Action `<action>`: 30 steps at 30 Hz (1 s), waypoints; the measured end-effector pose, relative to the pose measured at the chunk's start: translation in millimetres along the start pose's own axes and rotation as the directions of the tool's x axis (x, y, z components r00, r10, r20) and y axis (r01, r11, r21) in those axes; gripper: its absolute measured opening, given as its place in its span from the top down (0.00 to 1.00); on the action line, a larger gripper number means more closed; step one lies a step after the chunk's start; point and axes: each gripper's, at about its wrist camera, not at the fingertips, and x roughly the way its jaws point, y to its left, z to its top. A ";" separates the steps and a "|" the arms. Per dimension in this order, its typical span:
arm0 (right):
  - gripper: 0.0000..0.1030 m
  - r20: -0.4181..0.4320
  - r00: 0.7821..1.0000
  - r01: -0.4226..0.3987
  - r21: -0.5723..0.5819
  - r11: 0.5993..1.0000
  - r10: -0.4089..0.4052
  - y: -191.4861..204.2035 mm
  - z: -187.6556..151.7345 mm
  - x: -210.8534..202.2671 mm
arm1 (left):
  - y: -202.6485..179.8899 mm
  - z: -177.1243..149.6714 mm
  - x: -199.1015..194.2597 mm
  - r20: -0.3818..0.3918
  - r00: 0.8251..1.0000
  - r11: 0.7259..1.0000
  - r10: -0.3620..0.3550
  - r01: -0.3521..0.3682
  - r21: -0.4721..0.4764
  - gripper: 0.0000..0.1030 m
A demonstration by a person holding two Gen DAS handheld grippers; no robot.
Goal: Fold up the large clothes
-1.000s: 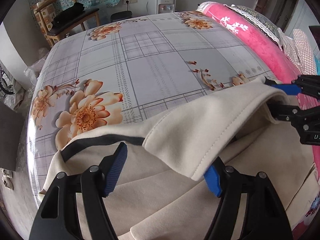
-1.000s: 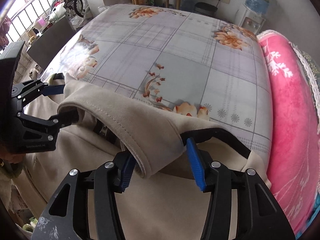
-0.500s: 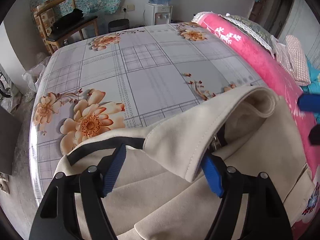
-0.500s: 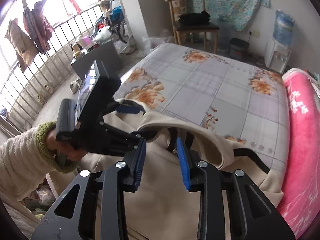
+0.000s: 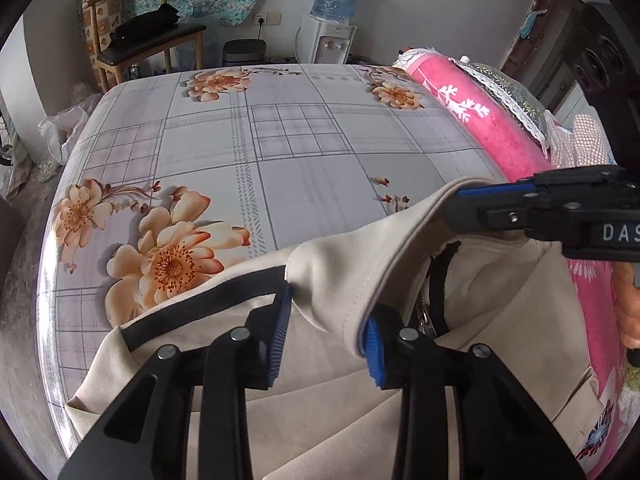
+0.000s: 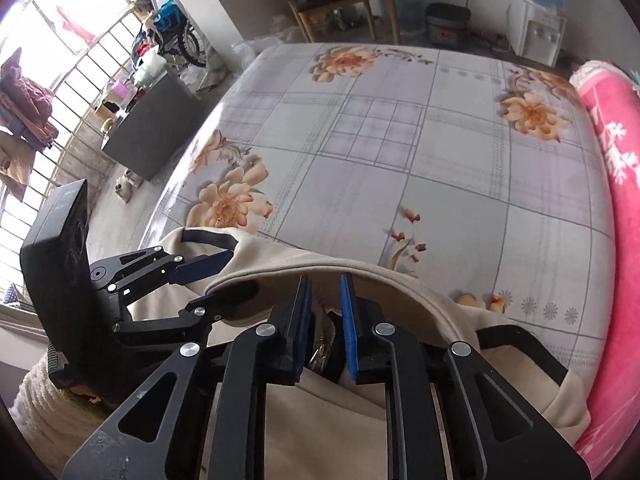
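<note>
A large beige jacket [image 5: 500, 300] with black trim and a zipper lies at the near edge of the bed; it also shows in the right wrist view [image 6: 400, 280]. Its collar is lifted between both grippers. My left gripper [image 5: 326, 332] has narrowed its jaws around the collar's left end. My right gripper [image 6: 325, 320] is nearly shut on the collar's edge further right. In the left wrist view the right gripper [image 5: 480, 208] reaches in from the right, its blue pad over the collar. In the right wrist view the left gripper [image 6: 216, 280] holds the collar's end.
The bed has a grey checked sheet with orange flowers [image 5: 280, 152]. A pink quilt [image 5: 480, 120] runs along its right side. A wooden chair [image 5: 140, 40], a bin and a water dispenser [image 5: 332, 28] stand beyond the far edge. A railing and a dark box [image 6: 152, 128] are at left.
My left gripper's jaws have closed in onto the collar. My right gripper has narrowed to almost shut on the collar edge and come back close to the left gripper.
</note>
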 end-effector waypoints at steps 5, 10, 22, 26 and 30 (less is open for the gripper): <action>0.74 -0.112 0.993 0.025 -0.009 1.000 -0.026 4.6 14.7 28.4 | -0.5 0.1 -0.9 0.001 1.000 1.000 -0.006 0.006 0.022 0.69; 0.74 -0.164 0.986 0.026 0.007 1.000 -0.025 6.8 11.3 44.7 | 1.4 -1.1 -3.5 0.005 1.000 0.999 -0.025 0.025 0.023 0.69; 0.85 -0.122 0.992 -0.019 -0.031 0.999 0.015 22.8 -62.2 31.6 | -7.2 -15.4 -26.3 0.039 0.998 0.998 -0.055 0.053 0.045 0.81; 0.83 -0.064 0.998 -0.023 -0.044 0.999 0.020 23.3 -71.2 14.9 | -14.3 -23.5 -29.1 0.055 0.998 0.997 -0.016 0.012 0.074 0.91; 0.79 0.164 0.986 0.030 -0.104 0.994 -0.013 27.8 -55.1 -63.6 | -20.2 -32.7 -38.2 0.085 0.996 0.993 0.010 -0.020 0.120 0.92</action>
